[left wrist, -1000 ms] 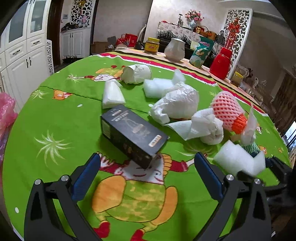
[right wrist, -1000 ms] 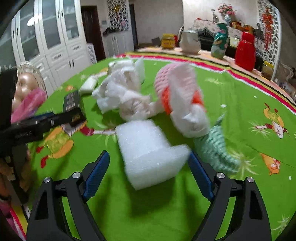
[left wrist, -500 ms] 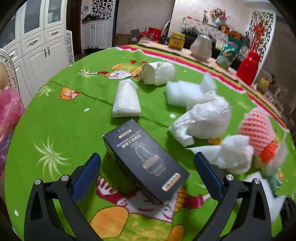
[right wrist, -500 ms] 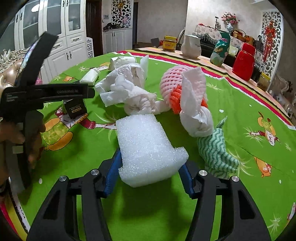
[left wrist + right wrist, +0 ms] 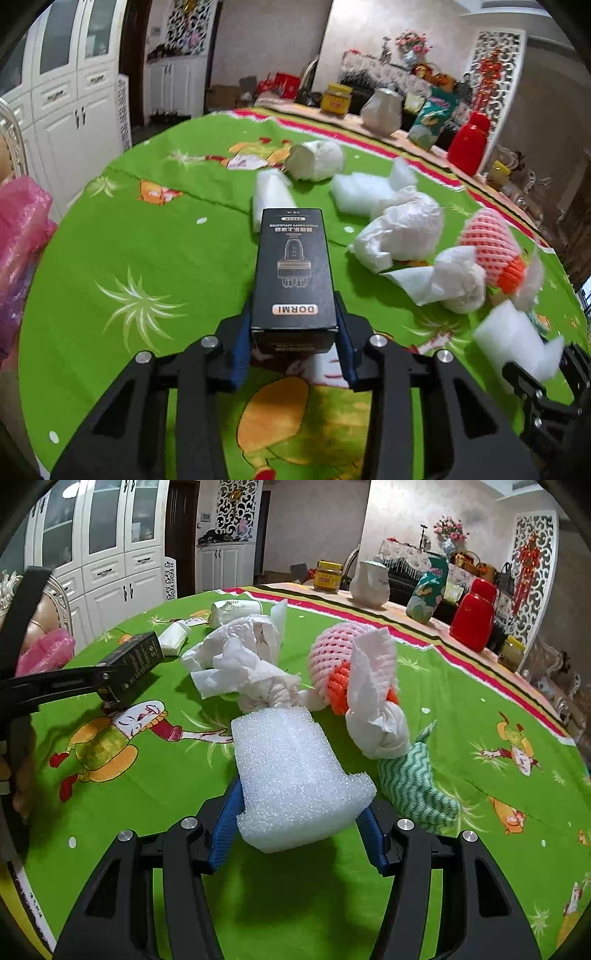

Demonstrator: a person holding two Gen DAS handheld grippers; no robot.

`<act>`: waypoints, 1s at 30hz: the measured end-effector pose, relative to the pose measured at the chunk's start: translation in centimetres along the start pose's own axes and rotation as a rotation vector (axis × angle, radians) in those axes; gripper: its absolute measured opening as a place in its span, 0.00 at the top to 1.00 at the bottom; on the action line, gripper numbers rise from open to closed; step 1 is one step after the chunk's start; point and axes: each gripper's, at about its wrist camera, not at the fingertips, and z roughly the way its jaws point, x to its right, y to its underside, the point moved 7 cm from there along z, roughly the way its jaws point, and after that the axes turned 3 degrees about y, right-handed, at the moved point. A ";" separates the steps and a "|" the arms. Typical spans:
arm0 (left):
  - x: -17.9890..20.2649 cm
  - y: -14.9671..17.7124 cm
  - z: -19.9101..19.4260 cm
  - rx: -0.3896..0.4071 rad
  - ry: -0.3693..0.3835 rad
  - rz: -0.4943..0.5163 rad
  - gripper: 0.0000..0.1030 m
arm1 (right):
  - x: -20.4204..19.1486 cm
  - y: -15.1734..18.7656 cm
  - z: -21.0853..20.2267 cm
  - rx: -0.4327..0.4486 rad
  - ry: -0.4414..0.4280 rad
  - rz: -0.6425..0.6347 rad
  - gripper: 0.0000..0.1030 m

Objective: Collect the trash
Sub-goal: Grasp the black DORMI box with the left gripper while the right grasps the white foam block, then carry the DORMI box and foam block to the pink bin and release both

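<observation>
A black carton box (image 5: 293,266) marked DORMI lies lengthwise between my left gripper's (image 5: 293,332) blue pads. The jaws are closing and the pads press on both its sides. The right wrist view shows the same box (image 5: 135,661) with its far end tilted up above the green tablecloth (image 5: 147,794). My right gripper (image 5: 301,812) is shut on a white foam block (image 5: 291,771), which sticks out ahead of the fingers. Loose trash lies beyond: crumpled white paper (image 5: 243,657), a pink fruit net (image 5: 332,653) and a green-striped cloth (image 5: 413,786).
A white packet (image 5: 271,195) and a white wrapped roll (image 5: 314,160) lie farther back on the table. A pink plastic bag (image 5: 18,240) hangs off the table's left edge. A jar (image 5: 334,98), a white jug (image 5: 380,110) and a red thermos (image 5: 469,147) stand along the far rim.
My left jaws went from wide open to closed on the black box, which now lies straight along the fingers. My right jaws closed on the foam block and still hold it.
</observation>
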 end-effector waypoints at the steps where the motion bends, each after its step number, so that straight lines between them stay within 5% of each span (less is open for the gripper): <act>1: 0.3 0.1 -0.5 0.016 0.001 0.016 0.63 | 0.1 0.0 0.0 0.005 0.007 -0.003 0.46; 15: 1.9 0.9 -5.4 0.161 0.030 0.087 0.63 | -0.5 -0.9 -2.1 0.122 0.077 -0.024 0.46; 30: 1.8 1.5 -8.3 0.226 0.046 0.123 0.63 | -3.1 -1.9 -4.0 0.204 0.036 -0.042 0.46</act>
